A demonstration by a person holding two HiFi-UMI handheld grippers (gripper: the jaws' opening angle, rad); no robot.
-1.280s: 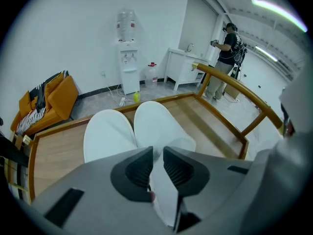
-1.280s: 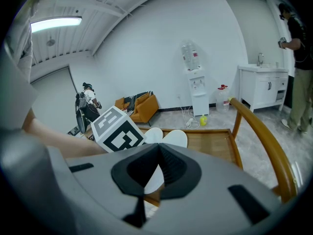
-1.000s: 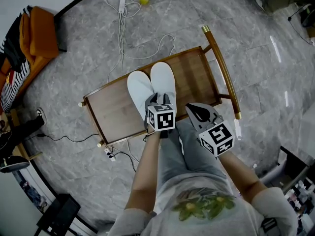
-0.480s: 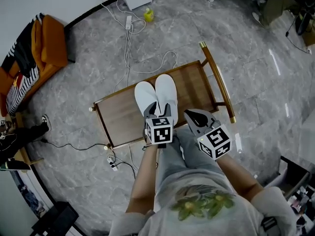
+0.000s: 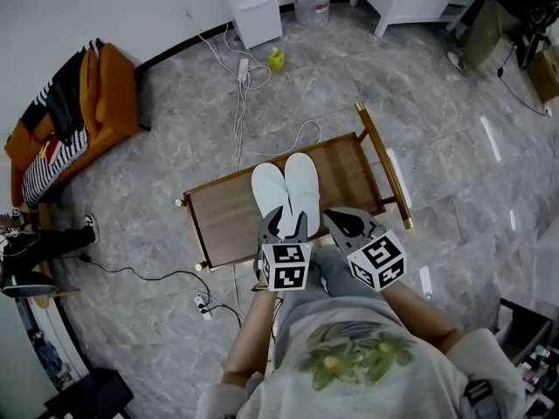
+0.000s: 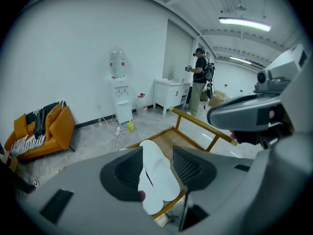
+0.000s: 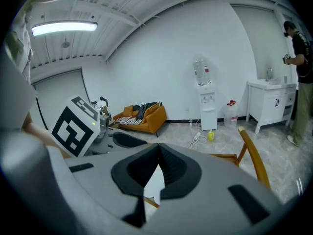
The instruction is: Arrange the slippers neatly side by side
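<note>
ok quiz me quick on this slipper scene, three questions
1. True or false: the two white fabric slippers lie side by side on the brown wooden bench.
2. Whose jaws stand apart? A) left gripper B) right gripper C) both
3. Fill in: the orange sofa sits toward the head view's ____ edge.
Key: 1 true; 2 A; 3 left.

Slippers (image 5: 286, 188): plain white. Wooden seat (image 5: 229, 221): reddish brown, with a lighter tan rail. Floor (image 5: 157, 173): grey marble with pale veins. My left gripper (image 5: 285, 216) and right gripper (image 5: 336, 221): grey with black pads, white cubes with black square markers. Sofa (image 5: 109, 103): orange, with a black-and-white striped cloth (image 5: 48, 168). Cables (image 5: 236, 103): white. My shirt (image 5: 349, 365): pale grey, green-yellow print.
</note>
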